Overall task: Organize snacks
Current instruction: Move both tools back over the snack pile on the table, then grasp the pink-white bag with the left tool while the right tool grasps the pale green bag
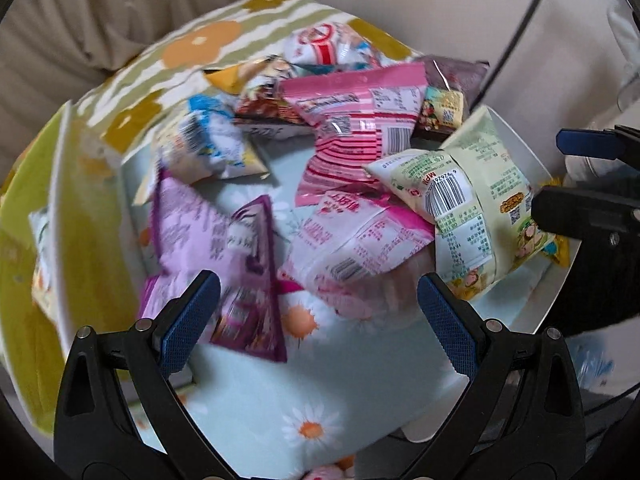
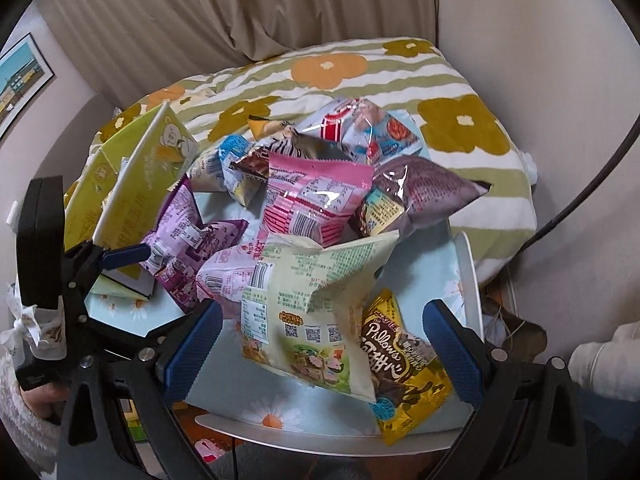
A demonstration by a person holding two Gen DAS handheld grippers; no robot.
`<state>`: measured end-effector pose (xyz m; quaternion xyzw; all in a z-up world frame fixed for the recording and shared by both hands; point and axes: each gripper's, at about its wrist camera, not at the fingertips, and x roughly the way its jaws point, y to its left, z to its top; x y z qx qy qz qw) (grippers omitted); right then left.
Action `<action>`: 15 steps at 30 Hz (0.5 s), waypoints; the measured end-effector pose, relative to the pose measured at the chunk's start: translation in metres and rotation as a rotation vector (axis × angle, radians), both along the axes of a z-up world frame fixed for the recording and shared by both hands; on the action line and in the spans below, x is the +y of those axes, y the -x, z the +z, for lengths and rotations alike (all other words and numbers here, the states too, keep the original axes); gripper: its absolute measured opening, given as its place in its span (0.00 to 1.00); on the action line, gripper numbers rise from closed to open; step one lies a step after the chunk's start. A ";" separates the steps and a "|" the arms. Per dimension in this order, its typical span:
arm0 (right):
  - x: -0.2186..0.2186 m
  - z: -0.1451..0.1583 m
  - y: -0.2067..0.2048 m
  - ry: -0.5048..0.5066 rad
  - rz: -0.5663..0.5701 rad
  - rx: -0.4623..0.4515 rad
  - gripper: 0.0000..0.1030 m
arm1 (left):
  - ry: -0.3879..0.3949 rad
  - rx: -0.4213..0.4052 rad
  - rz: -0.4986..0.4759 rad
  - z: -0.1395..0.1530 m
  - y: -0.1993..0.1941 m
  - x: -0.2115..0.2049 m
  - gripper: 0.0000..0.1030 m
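Observation:
A heap of snack packets lies on a pale blue daisy-print tray (image 1: 256, 408), which also shows in the right wrist view (image 2: 404, 412). In the heap are a purple packet (image 1: 216, 248), a pink striped packet (image 1: 360, 128) and a pale green packet (image 1: 472, 204). My left gripper (image 1: 318, 312) is open and empty above the near side of the heap. My right gripper (image 2: 324, 344) is open, with the pale green packet (image 2: 308, 300) lying between its fingers. A yellow "Pillows" packet (image 2: 404, 360) lies beside it. The left gripper (image 2: 120, 258) shows at the left of the right wrist view.
A yellow-green carton (image 2: 132, 184) stands open at the tray's left side, also in the left wrist view (image 1: 28, 216). A flower-print cushion (image 2: 460, 120) lies behind the tray against a beige sofa (image 2: 280, 4). A black cable (image 2: 592, 184) runs down the right.

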<state>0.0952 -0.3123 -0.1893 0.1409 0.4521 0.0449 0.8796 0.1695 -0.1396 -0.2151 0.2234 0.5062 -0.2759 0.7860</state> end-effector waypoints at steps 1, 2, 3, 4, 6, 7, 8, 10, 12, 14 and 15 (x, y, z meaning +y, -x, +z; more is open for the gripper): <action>0.001 -0.003 -0.002 -0.008 -0.009 0.009 0.97 | -0.003 0.015 -0.018 -0.004 -0.004 -0.003 0.96; 0.002 -0.005 -0.003 -0.010 -0.016 0.017 0.97 | -0.004 0.034 -0.039 -0.009 -0.009 -0.006 0.95; 0.003 -0.007 -0.005 -0.008 -0.025 0.027 0.97 | -0.003 0.042 -0.052 -0.011 -0.011 -0.008 0.95; 0.004 -0.010 -0.007 -0.007 -0.035 0.039 0.97 | -0.004 0.051 -0.069 -0.013 -0.012 -0.010 0.95; 0.004 -0.014 -0.010 -0.009 -0.045 0.053 0.97 | -0.008 0.066 -0.102 -0.019 -0.016 -0.015 0.95; 0.005 -0.016 -0.011 -0.008 -0.051 0.060 0.97 | -0.013 0.074 -0.115 -0.022 -0.018 -0.017 0.95; 0.006 -0.018 -0.013 -0.007 -0.057 0.067 0.97 | -0.016 0.082 -0.129 -0.025 -0.021 -0.019 0.94; 0.007 -0.022 -0.016 -0.005 -0.068 0.078 0.97 | -0.017 0.088 -0.154 -0.028 -0.024 -0.023 0.91; 0.009 -0.024 -0.018 -0.007 -0.072 0.084 0.97 | -0.015 0.113 -0.178 -0.032 -0.028 -0.026 0.85; 0.011 -0.026 -0.020 -0.007 -0.072 0.089 0.97 | -0.028 0.102 -0.204 -0.035 -0.029 -0.030 0.82; 0.012 -0.027 -0.020 -0.005 -0.071 0.092 0.97 | -0.026 0.114 -0.221 -0.037 -0.030 -0.032 0.75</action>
